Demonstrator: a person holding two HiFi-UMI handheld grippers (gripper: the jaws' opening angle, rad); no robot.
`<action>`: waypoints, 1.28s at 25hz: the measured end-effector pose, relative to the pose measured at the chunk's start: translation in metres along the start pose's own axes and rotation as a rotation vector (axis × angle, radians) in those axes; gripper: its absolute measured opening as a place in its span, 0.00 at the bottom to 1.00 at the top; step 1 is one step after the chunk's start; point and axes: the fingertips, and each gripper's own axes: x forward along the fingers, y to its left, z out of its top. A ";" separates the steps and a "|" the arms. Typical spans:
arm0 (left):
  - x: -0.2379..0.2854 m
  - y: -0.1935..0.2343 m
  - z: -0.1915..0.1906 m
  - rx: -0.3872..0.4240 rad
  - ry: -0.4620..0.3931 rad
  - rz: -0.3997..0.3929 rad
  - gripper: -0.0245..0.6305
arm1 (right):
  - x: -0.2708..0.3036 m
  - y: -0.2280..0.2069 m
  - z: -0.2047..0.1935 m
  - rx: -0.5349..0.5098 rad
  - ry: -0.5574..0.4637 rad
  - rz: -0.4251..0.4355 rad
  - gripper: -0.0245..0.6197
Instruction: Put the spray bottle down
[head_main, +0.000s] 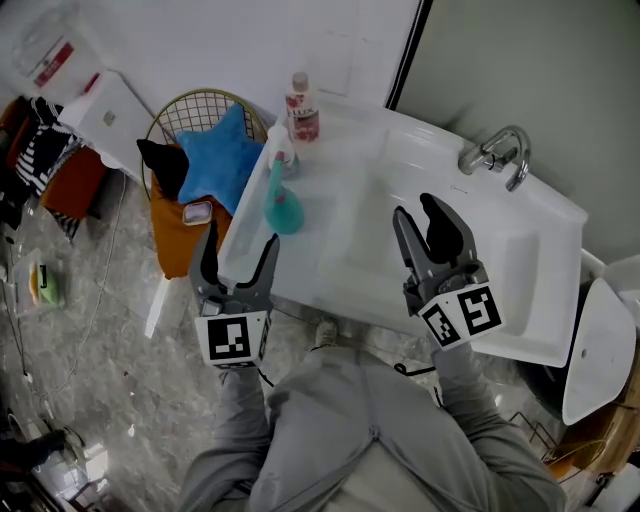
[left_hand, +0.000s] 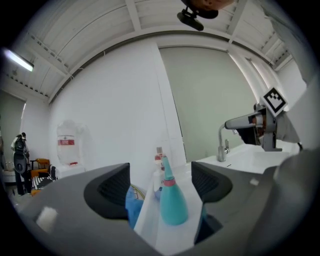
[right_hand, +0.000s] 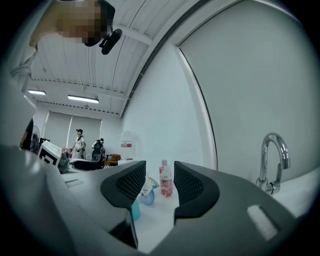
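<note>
Spray bottle (head_main: 283, 205), teal, stands upright on the sink's (head_main: 540, 340) left ledge, near its front-left corner, with nothing gripping it. In the head view the left gripper (head_main: 238, 250) sits just short of the sink's front edge with its jaws wide apart and empty; the bottle lies straight ahead of that gap, close but not touching. The right gripper (head_main: 420, 215) hangs over the basin well to the bottle's right, so the left one is clearly nearer. A pink bottle (head_main: 302, 110) stands farther back on the same ledge. In the left gripper view the bottle (left_hand: 172, 205) rises beyond the gap between the two spread jaws, its long axis vertical and its nozzle up, free of both pads. In the right gripper view those jaws are also parted on nothing; the pink bottle (right_hand: 164, 186) shows far off between them, and a sliver of teal (right_hand: 135, 210) peeks past the left jaw. The placing looks done.
</note>
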 end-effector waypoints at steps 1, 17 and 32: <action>-0.007 0.001 0.005 0.004 -0.009 0.007 0.66 | -0.003 0.002 0.001 0.000 -0.002 0.001 0.30; -0.088 0.003 0.041 0.012 -0.058 0.095 0.66 | -0.050 0.019 0.010 -0.012 -0.008 0.004 0.30; -0.099 -0.003 0.047 0.017 -0.073 0.106 0.66 | -0.059 0.028 0.015 -0.034 -0.008 0.018 0.30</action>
